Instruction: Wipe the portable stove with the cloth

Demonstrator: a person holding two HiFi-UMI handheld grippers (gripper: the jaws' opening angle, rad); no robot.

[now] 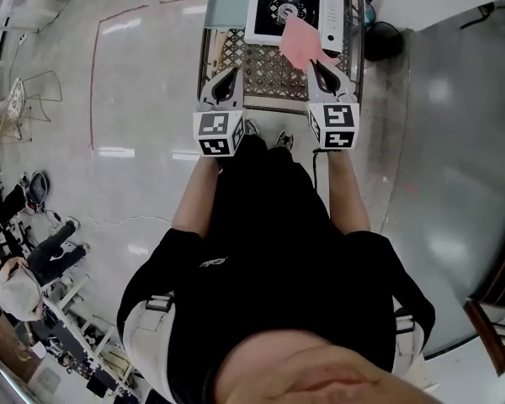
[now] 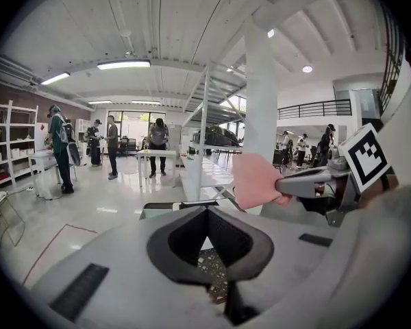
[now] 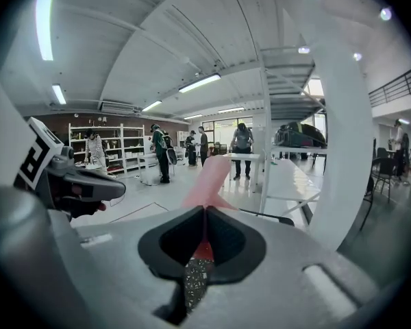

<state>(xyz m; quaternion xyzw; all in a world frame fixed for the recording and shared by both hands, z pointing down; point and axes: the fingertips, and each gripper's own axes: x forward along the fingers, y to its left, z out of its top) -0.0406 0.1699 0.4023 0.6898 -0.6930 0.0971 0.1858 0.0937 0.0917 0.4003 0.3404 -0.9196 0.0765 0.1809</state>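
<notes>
The left gripper (image 2: 207, 212) has its two jaws pressed together with nothing between them; only a bit of wire mesh shows through the gap below. The right gripper (image 3: 204, 214) is pinched on a corner of the pink cloth (image 1: 305, 42), which rises from its jaws in a narrow fold in the right gripper view. In the head view both grippers are held out side by side over the near part of a wire-mesh table (image 1: 269, 72), the left one at the table's left edge and the right one near its right edge, each with its marker cube toward the person. The white portable stove (image 1: 268, 15) sits on the far half of that table, its round black burner toward the middle and a control strip along its right side. The cloth hangs from the right gripper's tips and overlaps the stove's near right part, partly covering its front edge; whether it actually touches the stove top cannot be told. The table stands on a pale glossy floor (image 1: 143, 183) marked with a thin red line. In the gripper views, a white column (image 2: 260, 101) stands just behind the table, and several people (image 2: 111, 146) stand farther back in the hall among white tables and shelves (image 3: 116, 146).
</notes>
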